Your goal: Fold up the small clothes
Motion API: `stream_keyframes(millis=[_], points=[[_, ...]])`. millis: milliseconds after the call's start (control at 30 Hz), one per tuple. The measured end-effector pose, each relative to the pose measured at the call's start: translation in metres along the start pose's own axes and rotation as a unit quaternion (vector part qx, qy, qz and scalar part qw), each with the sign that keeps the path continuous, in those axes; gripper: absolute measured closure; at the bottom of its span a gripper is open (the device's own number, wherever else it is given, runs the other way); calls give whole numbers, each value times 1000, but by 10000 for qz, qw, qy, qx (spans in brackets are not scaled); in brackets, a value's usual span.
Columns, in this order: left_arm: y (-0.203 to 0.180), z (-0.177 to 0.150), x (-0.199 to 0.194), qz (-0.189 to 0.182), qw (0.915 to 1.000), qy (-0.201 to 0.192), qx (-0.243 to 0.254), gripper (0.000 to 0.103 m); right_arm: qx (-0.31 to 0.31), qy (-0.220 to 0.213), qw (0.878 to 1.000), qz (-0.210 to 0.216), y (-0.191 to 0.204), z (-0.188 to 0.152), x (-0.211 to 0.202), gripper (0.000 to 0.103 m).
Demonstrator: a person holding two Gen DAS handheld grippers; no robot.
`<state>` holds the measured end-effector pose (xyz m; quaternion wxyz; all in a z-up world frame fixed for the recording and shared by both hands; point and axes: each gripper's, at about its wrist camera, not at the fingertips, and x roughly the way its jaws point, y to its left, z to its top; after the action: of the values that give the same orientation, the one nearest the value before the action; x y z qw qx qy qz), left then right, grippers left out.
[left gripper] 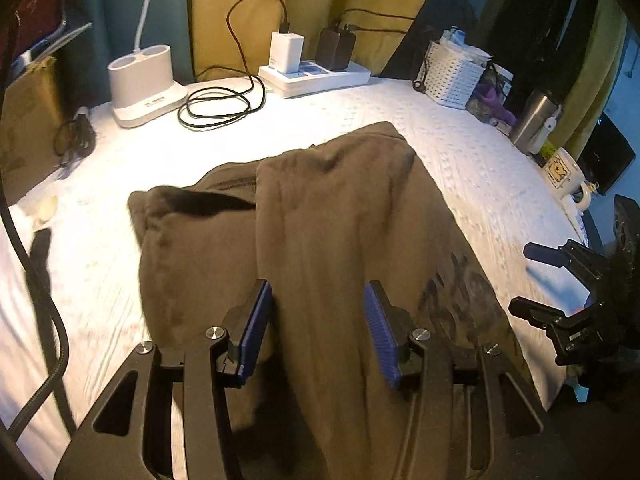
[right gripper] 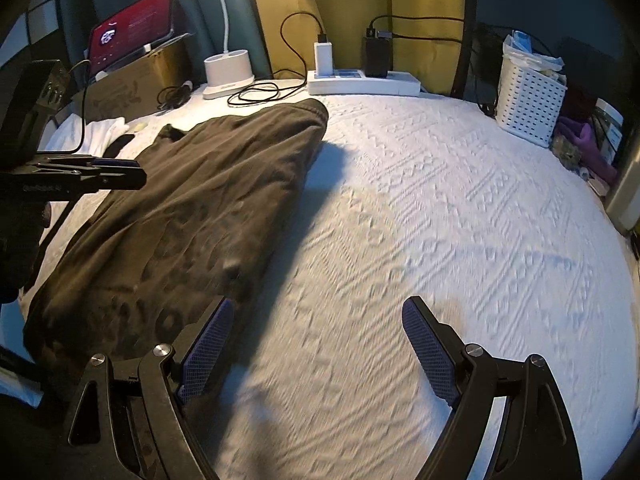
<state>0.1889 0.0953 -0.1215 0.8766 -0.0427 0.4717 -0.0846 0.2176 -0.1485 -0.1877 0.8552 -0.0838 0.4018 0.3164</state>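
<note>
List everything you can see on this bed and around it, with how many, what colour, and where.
Dark brown cloth garment: one, partly folded, mid-bed.
White textured bedspread: one, under everything.
White lamp base: one, far left edge.
White power strip: one, far edge, holding a white charger and a black charger.
Black cable: one, coiled beside the lamp base.
White perforated plastic basket: one, far right.
Steel tumbler: one, right edge.
White mug: one, right edge.
Red-screen tablet: one, far left.
Left gripper: black with blue pads, over the garment, nothing gripped.
Right gripper: open, over bare bedspread.
</note>
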Motion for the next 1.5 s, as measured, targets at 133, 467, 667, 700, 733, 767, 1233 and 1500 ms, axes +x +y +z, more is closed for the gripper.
stream_keyframes(millis=[133, 467, 667, 700, 733, 767, 1233, 1500], points=[[8, 13, 16, -56, 9999, 59, -113, 55, -22, 65, 10000, 29, -5, 15, 13, 16], [25, 46, 49, -123, 9998, 48, -137, 55, -85, 145, 9998, 130, -11, 50, 47, 16], [30, 62, 60, -220, 9997, -54, 5, 55, -80, 157, 9997, 195, -13, 66, 62, 16], [30, 66, 61, -226, 9997, -56, 37, 55, -78, 165, 9996, 199, -13, 68, 64, 16], [30, 68, 60, -224, 9997, -59, 48, 55, -76, 172, 9996, 201, -13, 70, 66, 16], [31, 70, 58, -176, 9998, -93, 66, 55, -71, 167, 9996, 208, -12, 71, 66, 16], [109, 17, 5, 587, 9934, -447, -875, 32, -93, 99, 9989, 438, -8, 99, 87, 16], [106, 21, 23, 278, 9953, -406, -832, 31, 168, 119, 9972, 722, -13, 113, 100, 16]])
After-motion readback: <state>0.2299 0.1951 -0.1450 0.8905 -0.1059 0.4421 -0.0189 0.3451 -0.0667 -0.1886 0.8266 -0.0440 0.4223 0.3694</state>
